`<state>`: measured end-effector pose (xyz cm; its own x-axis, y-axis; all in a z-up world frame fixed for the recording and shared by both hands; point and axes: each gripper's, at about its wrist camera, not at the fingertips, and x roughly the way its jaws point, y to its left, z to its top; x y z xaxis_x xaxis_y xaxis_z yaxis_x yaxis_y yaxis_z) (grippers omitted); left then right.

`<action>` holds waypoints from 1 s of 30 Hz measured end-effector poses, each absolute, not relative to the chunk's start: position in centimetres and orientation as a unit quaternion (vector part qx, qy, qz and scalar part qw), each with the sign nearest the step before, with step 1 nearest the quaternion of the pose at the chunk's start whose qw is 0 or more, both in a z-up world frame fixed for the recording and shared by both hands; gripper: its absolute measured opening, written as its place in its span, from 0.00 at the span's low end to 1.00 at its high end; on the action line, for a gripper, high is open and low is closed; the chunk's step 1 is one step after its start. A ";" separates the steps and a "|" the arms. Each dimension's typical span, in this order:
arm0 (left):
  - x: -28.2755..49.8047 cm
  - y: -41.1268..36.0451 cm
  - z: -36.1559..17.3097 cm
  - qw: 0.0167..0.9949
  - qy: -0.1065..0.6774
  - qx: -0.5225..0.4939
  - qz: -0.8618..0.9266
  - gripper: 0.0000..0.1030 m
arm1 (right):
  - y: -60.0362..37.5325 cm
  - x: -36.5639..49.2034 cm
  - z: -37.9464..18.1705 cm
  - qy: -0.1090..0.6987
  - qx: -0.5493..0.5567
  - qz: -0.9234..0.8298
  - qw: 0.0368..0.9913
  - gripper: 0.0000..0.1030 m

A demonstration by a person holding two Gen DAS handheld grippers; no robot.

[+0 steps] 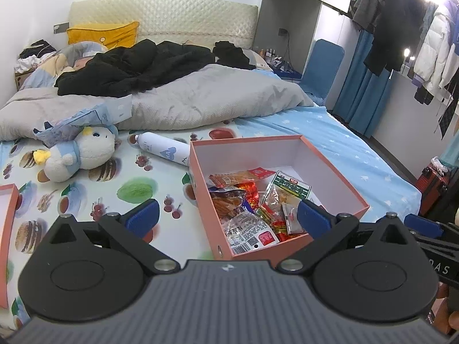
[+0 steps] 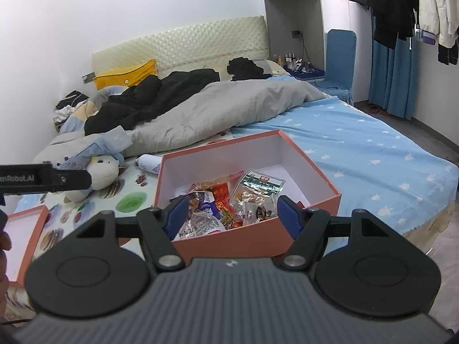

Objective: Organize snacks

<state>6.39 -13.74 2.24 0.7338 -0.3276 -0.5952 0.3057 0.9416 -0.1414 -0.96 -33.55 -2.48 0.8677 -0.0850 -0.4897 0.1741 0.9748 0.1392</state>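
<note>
With both the left gripper [image 1: 228, 215] and right gripper [image 2: 228, 210] wide open and empty over the box [image 1: 338, 172], a careless closure could crush the snack packets [image 1: 249, 200].

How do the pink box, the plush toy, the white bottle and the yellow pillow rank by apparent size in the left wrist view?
Largest to smallest, as they look:
1. pink box
2. plush toy
3. yellow pillow - close to the toy in the picture; it lies far back on the bed, so it is likely bigger in reality
4. white bottle
</note>
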 end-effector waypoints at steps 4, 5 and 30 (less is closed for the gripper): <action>6.8 -13.5 2.3 0.927 0.329 -0.025 -0.177 1.00 | -33.7 -1.0 -2.4 0.246 0.090 -0.069 0.963 0.68; 6.8 -13.6 2.4 0.928 0.328 -0.024 -0.175 1.00 | -33.7 -0.9 -2.3 0.246 0.091 -0.069 0.963 0.68; 6.5 -13.7 2.7 0.932 0.321 -0.017 -0.168 1.00 | -34.0 -0.5 -2.1 0.250 0.094 -0.070 0.961 1.00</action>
<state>6.46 -13.72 2.67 0.7373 -0.3246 -0.5925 0.3025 0.9428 -0.1401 -0.49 -34.01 -2.12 0.8653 -0.0867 -0.4936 0.1806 0.9727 0.1459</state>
